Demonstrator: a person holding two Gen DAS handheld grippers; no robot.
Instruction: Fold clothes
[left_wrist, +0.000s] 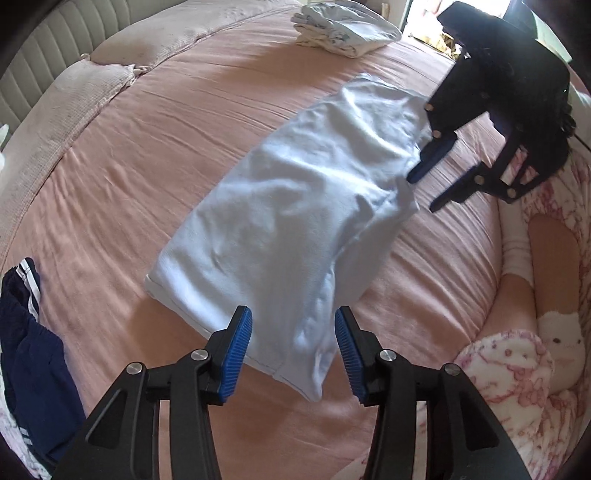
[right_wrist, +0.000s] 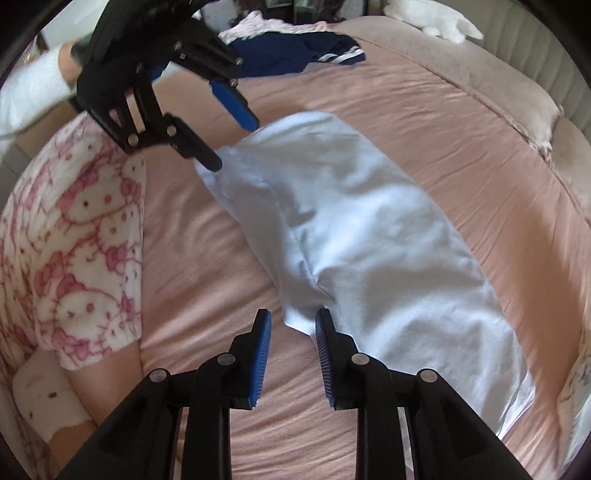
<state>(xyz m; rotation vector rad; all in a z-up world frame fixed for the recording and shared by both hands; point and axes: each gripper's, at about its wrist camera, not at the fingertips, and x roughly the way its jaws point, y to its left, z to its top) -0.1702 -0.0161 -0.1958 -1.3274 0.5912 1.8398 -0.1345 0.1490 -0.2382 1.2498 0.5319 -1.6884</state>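
**A:** Where is the shirt for you right now?

**B:** It lies flat on the bed, a long pale blue strip running from the lower middle of the left wrist view up toward the upper right. It looks already folded lengthwise into a narrow panel. Your left gripper stands with its jaws apart at the near end, a loose corner of cloth between the pads but not pinched. Your right gripper is also spread, with the opposite end's corner poking up between its fingers at the bottom centre of the right wrist view.

**A:** How will it handle?

**B:** I judge it light, thin and limp. It will sag and drag, and the folded layers may slide apart if you catch only the top one. The bed is soft, so pressing down will sink it and bunch the cloth.

**A:** Where should you take hold?

**B:** Take the end corners, both layers together, biting well in from the edge so the hem doesn't slip out. Keep clear of the navy shorts at the lower left and the folded pile at the top.
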